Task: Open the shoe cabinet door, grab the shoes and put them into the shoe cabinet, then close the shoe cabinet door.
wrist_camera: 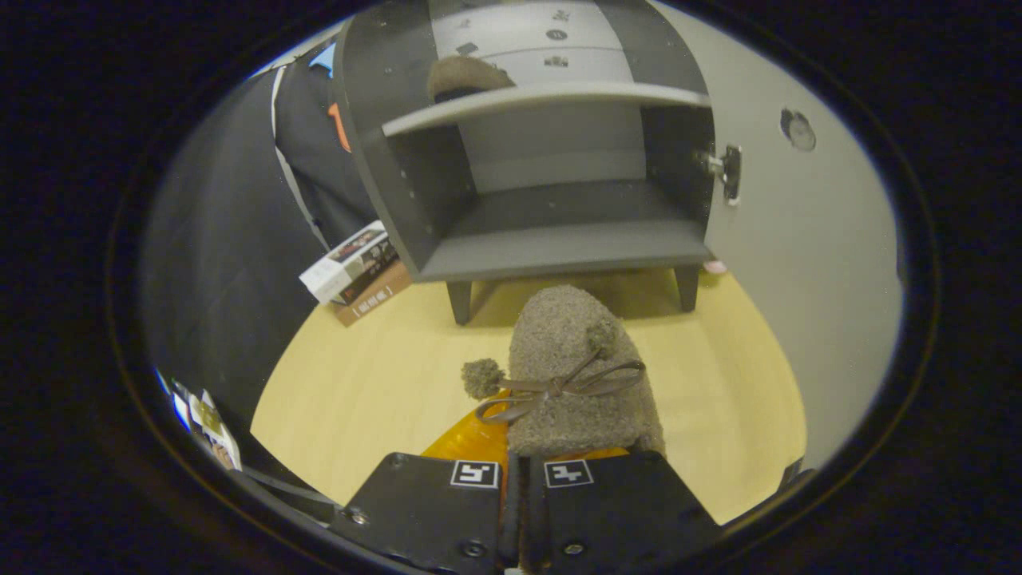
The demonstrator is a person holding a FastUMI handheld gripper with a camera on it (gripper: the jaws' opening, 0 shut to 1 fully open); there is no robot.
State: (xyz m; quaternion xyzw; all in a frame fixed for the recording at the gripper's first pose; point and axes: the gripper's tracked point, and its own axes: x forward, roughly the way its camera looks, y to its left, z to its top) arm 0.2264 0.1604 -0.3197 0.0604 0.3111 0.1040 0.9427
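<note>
Shoe point(579, 375) in closed tongs point(523, 463) — cabinet point(559, 247) beyond

Shoe point(579, 375) sticking out ahead of the gripper point(523, 479), its heel pinched between the fingers. Shoe cabinet point(551, 247) standing beyond, door point(798, 239) swung right. Second shoe point(467, 77) sitting on the upper shelf point(543, 100). Boxes point(355, 271) lying left of the cabinet.

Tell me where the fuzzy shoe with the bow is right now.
In the gripper view, the fuzzy shoe is clamped in the tongs, held above the wooden floor just in front of the open shoe cabinet.
</note>
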